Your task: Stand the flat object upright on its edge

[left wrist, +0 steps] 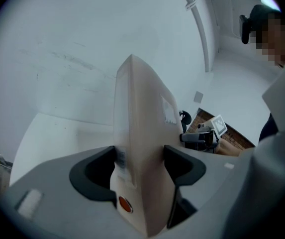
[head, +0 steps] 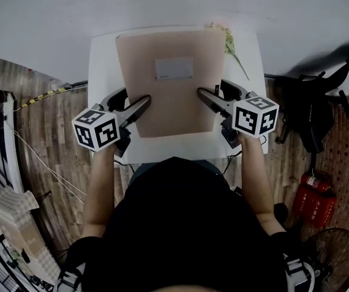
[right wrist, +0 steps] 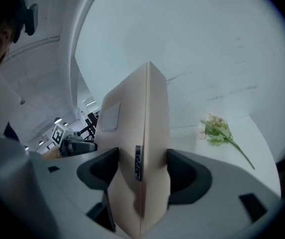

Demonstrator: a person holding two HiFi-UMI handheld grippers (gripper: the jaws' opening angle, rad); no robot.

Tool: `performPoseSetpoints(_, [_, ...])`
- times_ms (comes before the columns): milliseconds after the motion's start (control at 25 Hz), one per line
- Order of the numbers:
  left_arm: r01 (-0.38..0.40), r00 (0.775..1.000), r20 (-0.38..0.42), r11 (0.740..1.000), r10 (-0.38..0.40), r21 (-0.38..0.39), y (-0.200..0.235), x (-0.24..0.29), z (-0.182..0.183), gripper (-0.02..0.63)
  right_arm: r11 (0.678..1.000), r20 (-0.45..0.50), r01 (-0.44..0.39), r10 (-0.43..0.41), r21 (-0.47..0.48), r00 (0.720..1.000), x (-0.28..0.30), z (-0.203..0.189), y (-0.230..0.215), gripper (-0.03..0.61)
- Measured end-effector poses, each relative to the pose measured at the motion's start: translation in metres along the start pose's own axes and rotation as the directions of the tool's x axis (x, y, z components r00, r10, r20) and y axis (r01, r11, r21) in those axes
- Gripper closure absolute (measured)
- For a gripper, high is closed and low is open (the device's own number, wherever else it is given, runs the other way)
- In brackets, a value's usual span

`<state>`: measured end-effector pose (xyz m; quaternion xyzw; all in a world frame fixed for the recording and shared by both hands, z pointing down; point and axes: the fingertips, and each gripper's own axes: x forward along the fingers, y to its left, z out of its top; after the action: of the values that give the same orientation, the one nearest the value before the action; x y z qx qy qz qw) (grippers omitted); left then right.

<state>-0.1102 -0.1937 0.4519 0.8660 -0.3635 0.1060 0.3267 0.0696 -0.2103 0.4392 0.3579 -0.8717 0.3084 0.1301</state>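
A flat tan cardboard box [head: 168, 84] with a white label on its top face is held over the white table [head: 104, 59], tilted with its near end raised. My left gripper [head: 142, 106] is shut on the box's left edge, and the box [left wrist: 140, 148] fills the gap between its jaws. My right gripper [head: 206, 97] is shut on the right edge, with the box [right wrist: 142, 148] pressed between its pads. Each gripper view shows the other gripper across the box.
A sprig of pale flowers [head: 230, 46] with a green stem lies on the table's far right corner, just beside the box; it also shows as the sprig [right wrist: 219, 132]. A white wall stands behind the table. Wood floor lies on both sides, with a red extinguisher [head: 315, 199] at right.
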Motion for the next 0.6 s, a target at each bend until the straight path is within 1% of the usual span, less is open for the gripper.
performPoseSetpoints(360, [-0.015, 0.996, 0.09, 0.991, 0.003, 0.134, -0.012, -0.014, 0.025, 0.295, 0.997, 0.08, -0.004, 0.011, -0.076, 0.997, -0.009, 0.021, 0.014, 0.262])
performPoseSetpoints(600, [-0.032, 0.99, 0.143, 0.979, 0.003, 0.2, -0.02, -0.023, 0.037, 0.295, 0.991, 0.126, -0.005, 0.022, -0.131, 0.992, -0.016, 0.031, 0.022, 0.262])
